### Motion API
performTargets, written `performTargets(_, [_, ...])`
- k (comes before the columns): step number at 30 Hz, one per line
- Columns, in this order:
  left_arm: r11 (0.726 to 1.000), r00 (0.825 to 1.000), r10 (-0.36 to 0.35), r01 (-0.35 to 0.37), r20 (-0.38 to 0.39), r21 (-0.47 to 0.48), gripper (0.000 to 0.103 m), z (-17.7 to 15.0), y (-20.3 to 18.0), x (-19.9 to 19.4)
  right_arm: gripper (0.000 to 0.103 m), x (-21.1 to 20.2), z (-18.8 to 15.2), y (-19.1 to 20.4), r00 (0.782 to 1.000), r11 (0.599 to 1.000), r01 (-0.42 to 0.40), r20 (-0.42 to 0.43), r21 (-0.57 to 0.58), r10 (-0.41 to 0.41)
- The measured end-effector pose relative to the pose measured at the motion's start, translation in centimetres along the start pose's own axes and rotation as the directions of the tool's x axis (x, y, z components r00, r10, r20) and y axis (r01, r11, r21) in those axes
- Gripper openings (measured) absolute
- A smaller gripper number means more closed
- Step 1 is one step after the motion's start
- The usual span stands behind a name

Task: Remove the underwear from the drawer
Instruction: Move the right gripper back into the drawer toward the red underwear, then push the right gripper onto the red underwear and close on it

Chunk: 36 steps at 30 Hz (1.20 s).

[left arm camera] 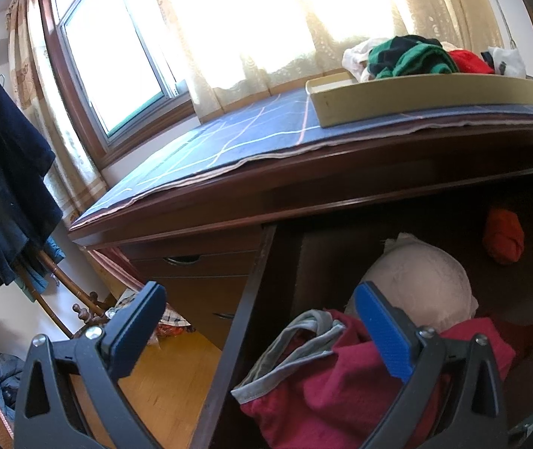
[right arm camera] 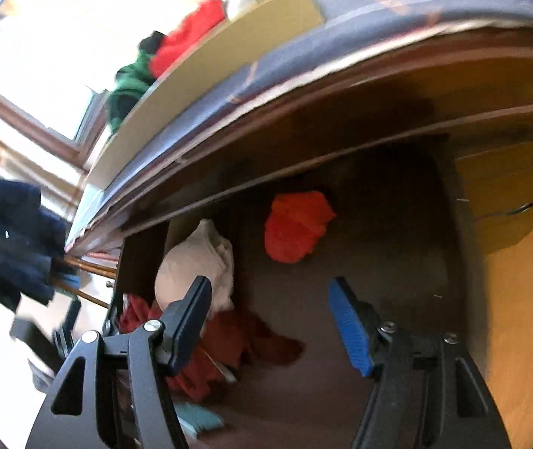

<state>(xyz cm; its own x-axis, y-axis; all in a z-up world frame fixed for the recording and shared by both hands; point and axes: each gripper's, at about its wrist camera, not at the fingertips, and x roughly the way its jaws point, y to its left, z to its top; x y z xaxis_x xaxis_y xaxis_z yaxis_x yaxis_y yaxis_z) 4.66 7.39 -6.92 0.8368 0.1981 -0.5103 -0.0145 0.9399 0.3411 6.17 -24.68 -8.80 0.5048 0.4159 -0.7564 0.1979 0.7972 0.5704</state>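
The dark wooden drawer (left arm camera: 262, 280) stands pulled out under the overhanging edge of the dark wood bench (left arm camera: 199, 202), whose top carries a blue checked cloth (left arm camera: 236, 134). The drawer's left wall runs between the left gripper's (left arm camera: 266, 333) two fingers, and bare wooden floor (left arm camera: 169, 370) lies to the left of that wall. Inside, the right half of the drawer bottom is bare, with open room around a crumpled orange-red garment (right arm camera: 296, 224) that lies alone near the back. The rest of the underwear is bunched in the front left corner: a pale pink padded bra (left arm camera: 416, 284) and, in front of it, dark red briefs with a grey waistband (left arm camera: 322, 381).

The left wrist view alone shows the whole shallow beige tray (left arm camera: 427, 97) on the cloth, piled with green, red and white clothes, plus the bright window (left arm camera: 113, 56) and a dark coat (left arm camera: 0, 183) hanging at the left. The right wrist view, blurred, alone shows the drawer's bare right side and a bit of teal fabric (right arm camera: 199, 417) at the front.

The left fingers (left arm camera: 386, 333) stand wide apart, and the right-hand one lies over the red briefs; whether it touches them I cannot tell. The right gripper (right arm camera: 270, 321) hangs over the drawer interior with fingers (right arm camera: 348, 325) apart and nothing between them.
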Motion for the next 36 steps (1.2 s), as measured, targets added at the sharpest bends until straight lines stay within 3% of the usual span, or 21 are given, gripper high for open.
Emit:
performTargets(7, [1.000, 1.000, -0.018, 0.018, 0.001, -0.001, 0.103, 0.1, 0.1, 0.0, 0.067, 3.9, 1.0, -0.2, 0.991, 0.980, 0.129, 0.019, 0.151, -0.133])
performTargets(12, [0.999, 1.000, -0.028, 0.028, -0.012, -0.025, 0.103, 0.2, 0.4, 0.2, 0.067, 5.9, 1.0, 0.9, 0.977, 0.968, 0.208, 0.020, 0.139, -0.213])
performTargets(16, [0.999, 0.998, 0.010, -0.013, -0.057, -0.038, 0.103, 0.4, 0.4, 0.7, 0.067, 6.9, 1.0, 1.4, 0.969, 0.957, 0.241, 0.018, 0.162, -0.247])
performTargets(28, [0.998, 0.997, 0.006, -0.010, -0.071, -0.062, 0.103, 0.3, 0.7, 1.0, 0.066, 7.8, 0.1, 1.8, 0.961, 0.903, 0.245, 0.033, 0.353, -0.274])
performTargets(30, [0.998, 0.998, -0.001, -0.003, -0.068, -0.065, 0.103, 0.3, 0.8, 0.9, 0.056, 7.8, 0.0, 1.9, 0.961, 0.896, 0.237, 0.045, 0.374, -0.273])
performTargets(36, [0.998, 0.998, -0.010, 0.006, -0.058, -0.060, 0.103, 0.2, 0.7, 0.7, 0.052, 7.2, -0.2, 1.3, 0.967, 0.889, 0.189, 0.077, 0.417, -0.242])
